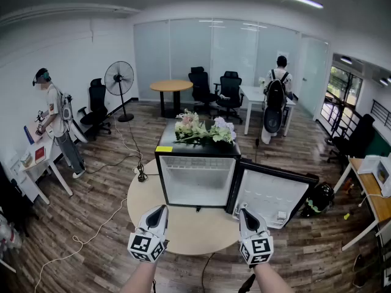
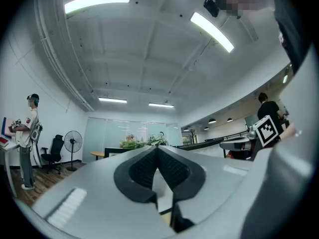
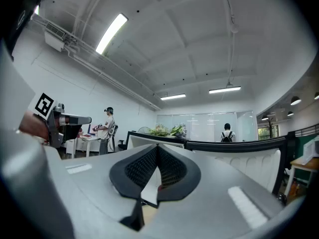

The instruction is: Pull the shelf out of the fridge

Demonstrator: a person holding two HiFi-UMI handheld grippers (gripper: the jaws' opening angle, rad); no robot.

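Both hand-held grippers hover over the near edge of the round worktop (image 1: 183, 231), the left hand-held gripper (image 1: 160, 209) and right hand-held gripper (image 1: 244, 211) each with jaws together and empty. Just beyond them stands the fridge (image 1: 197, 182), its door (image 1: 269, 197) swung open to the right. The shelf cannot be made out in the white interior.

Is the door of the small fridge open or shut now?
Open. The door is swung out to the right, and the fridge shows its white inside.
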